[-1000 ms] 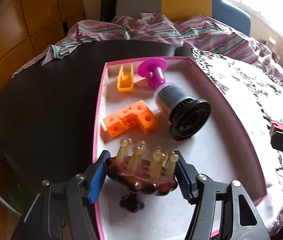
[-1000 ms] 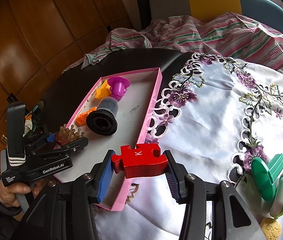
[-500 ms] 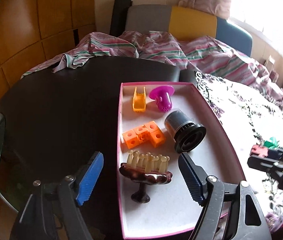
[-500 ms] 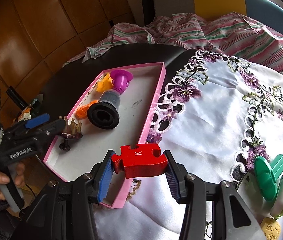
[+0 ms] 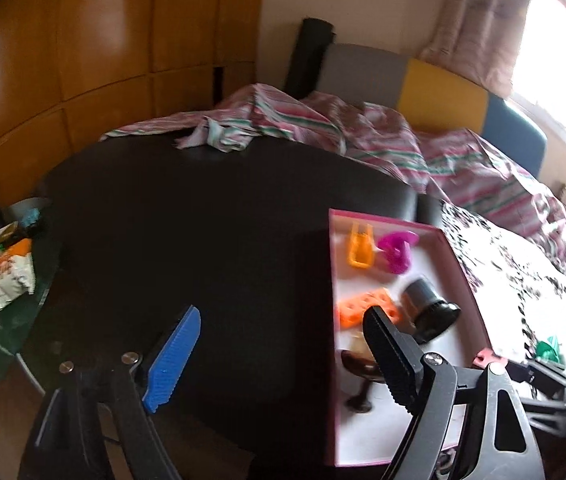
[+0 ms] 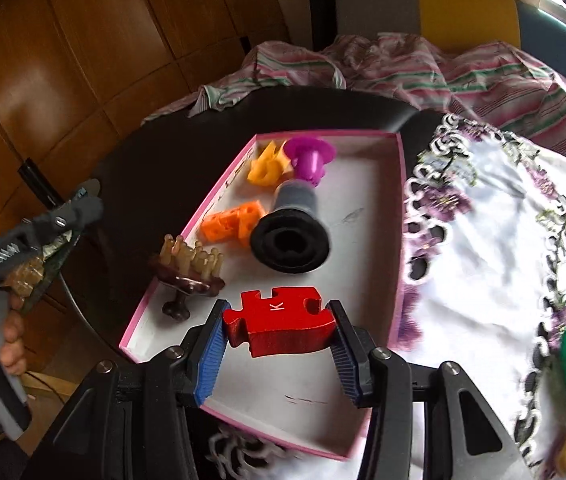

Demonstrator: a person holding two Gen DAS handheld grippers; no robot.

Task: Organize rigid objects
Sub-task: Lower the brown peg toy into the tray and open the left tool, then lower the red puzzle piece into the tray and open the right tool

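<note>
Our left gripper has let the brown massager into the pink tray at seven o'clock, jaws spread. Our right gripper pinches the red puzzle piece, now above the tray, next to drop.

One pink tray holds two orange pieces, one purple funnel, one black cylinder, one brown massager; one red puzzle piece.
</note>
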